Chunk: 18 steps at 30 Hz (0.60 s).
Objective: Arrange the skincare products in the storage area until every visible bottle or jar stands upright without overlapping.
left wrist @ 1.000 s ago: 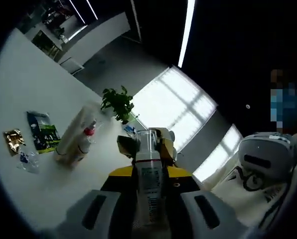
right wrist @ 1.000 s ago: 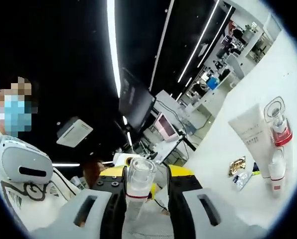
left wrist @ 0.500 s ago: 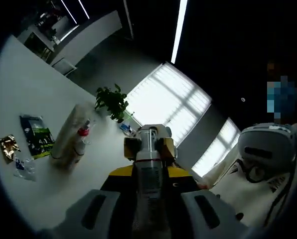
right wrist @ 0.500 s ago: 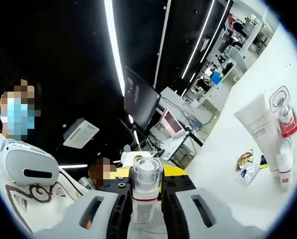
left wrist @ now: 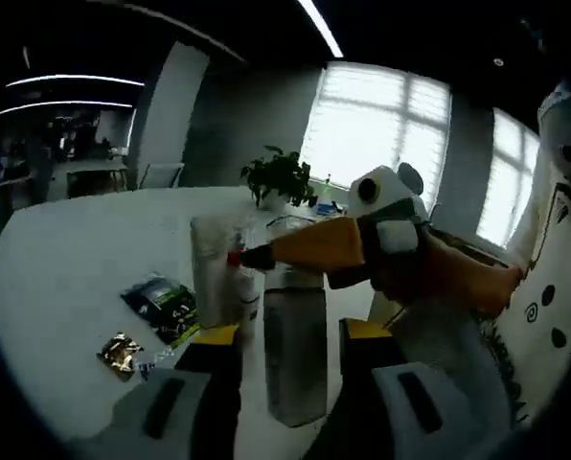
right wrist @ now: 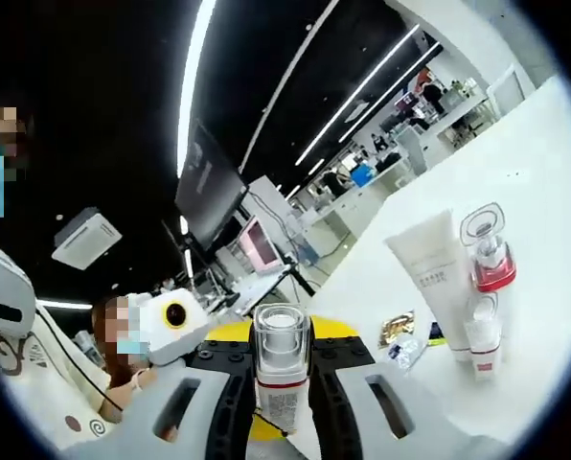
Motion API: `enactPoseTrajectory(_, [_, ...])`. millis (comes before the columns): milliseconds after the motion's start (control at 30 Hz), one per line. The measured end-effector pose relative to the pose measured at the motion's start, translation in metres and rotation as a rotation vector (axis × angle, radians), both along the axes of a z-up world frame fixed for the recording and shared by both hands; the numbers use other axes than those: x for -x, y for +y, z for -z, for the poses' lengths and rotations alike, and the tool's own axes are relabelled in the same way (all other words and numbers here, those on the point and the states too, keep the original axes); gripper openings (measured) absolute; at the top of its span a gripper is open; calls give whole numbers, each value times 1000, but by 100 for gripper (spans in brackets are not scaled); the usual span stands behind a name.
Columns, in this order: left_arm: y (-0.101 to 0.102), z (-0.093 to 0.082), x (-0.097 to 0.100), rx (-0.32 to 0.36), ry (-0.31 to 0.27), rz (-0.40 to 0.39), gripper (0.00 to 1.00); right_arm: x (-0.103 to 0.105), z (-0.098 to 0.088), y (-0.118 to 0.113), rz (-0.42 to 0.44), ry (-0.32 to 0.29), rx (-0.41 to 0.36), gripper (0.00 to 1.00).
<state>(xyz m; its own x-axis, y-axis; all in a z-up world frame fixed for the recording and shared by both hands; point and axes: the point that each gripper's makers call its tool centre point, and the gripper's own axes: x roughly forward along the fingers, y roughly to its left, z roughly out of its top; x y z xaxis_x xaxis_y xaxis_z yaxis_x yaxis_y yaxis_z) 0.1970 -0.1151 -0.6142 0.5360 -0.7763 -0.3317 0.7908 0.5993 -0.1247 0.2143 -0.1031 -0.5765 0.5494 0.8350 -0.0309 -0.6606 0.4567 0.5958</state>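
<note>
White and bare, the bench [right wrist: 544, 192] runs off toward a dim office with ceiling light strips and, in the left gripper view, bright windows and a potted plant [left wrist: 278, 179]. Both tools are pinching the same clear pump bottle [right wrist: 282, 369]: the right tool [right wrist: 281, 407] grips its body with the capped top rising between the jaws, and the left tool [left wrist: 293, 383] holds its clear lower part, so the bottle is carried above the bench, not yet standing. Far to the right in the right gripper view, a white tube [right wrist: 432, 273] stands on its cap, with a red-collared bottle [right wrist: 488, 257] and a smaller white one [right wrist: 480, 335] just beside it; a gold sachet [right wrist: 397, 328] and other packets lie near. The risk I see is the double grip: if the two hands pull unevenly, the slick bottle could twist or slip. Setting it down close to that upright cluster could also knock the tube or the thin bottles over.
</note>
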Motion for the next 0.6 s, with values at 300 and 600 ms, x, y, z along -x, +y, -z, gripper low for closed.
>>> enactPoseTrajectory(300, [-2,9,-12,-228,-179,-57,24,-8,9,-2,139,-17,26,19])
enactPoseTrajectory(600, [5,1,-14,-290,-266,-94,17,-10,1,-3,184,-44,4,20])
